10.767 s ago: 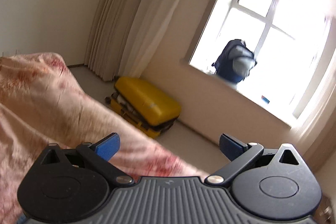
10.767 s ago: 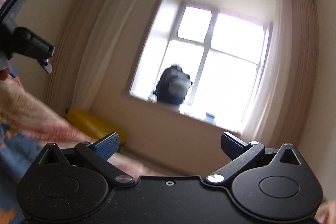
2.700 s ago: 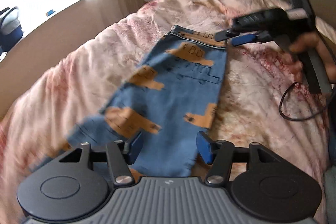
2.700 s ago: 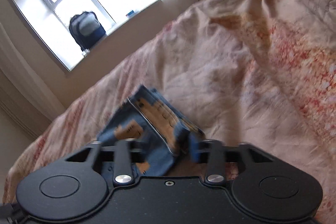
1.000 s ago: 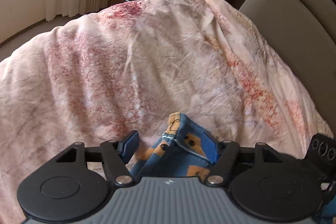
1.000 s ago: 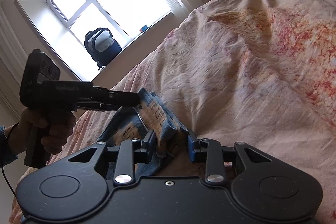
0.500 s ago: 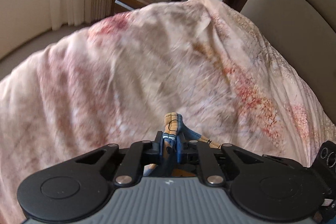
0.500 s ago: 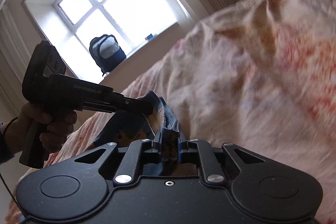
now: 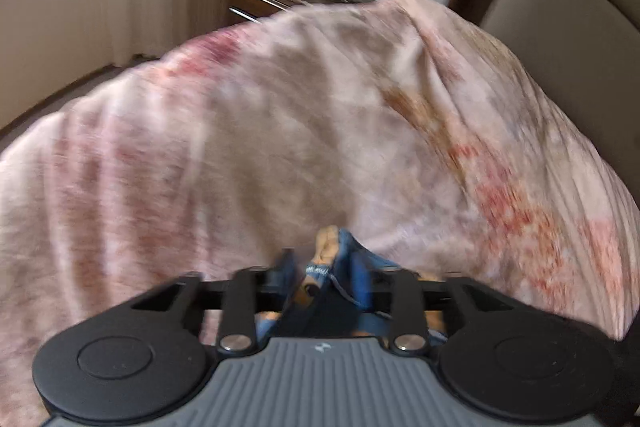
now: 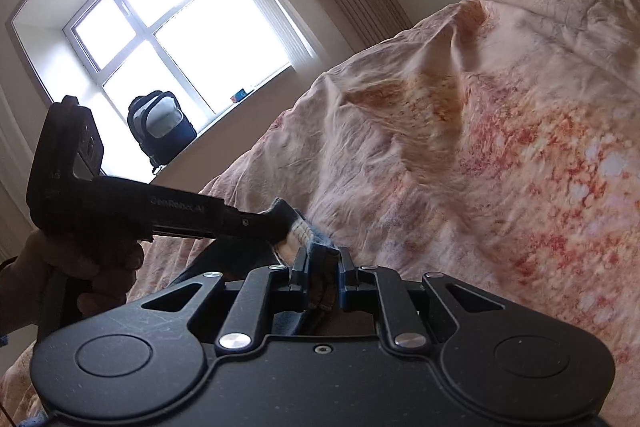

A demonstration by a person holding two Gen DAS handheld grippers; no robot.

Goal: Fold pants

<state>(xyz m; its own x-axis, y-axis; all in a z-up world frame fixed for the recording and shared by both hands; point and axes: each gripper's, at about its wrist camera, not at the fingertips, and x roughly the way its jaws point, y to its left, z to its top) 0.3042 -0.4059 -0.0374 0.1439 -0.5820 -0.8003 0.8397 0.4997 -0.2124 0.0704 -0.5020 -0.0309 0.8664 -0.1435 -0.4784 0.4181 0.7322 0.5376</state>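
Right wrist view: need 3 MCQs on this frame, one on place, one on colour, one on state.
1. Where does the backpack stand?
A. on the windowsill
B. on the bed
C. on the floor

2. What colour is most of the pants fabric?
A. green
B. blue
C. white

3. How is the right gripper?
A. wide open, nothing between
B. out of view
C. shut on the pants

Answers:
1. A, it stands against the window panes.
2. B, blue cloth with tan patches.
3. C, both pads squeeze the bunched edge.
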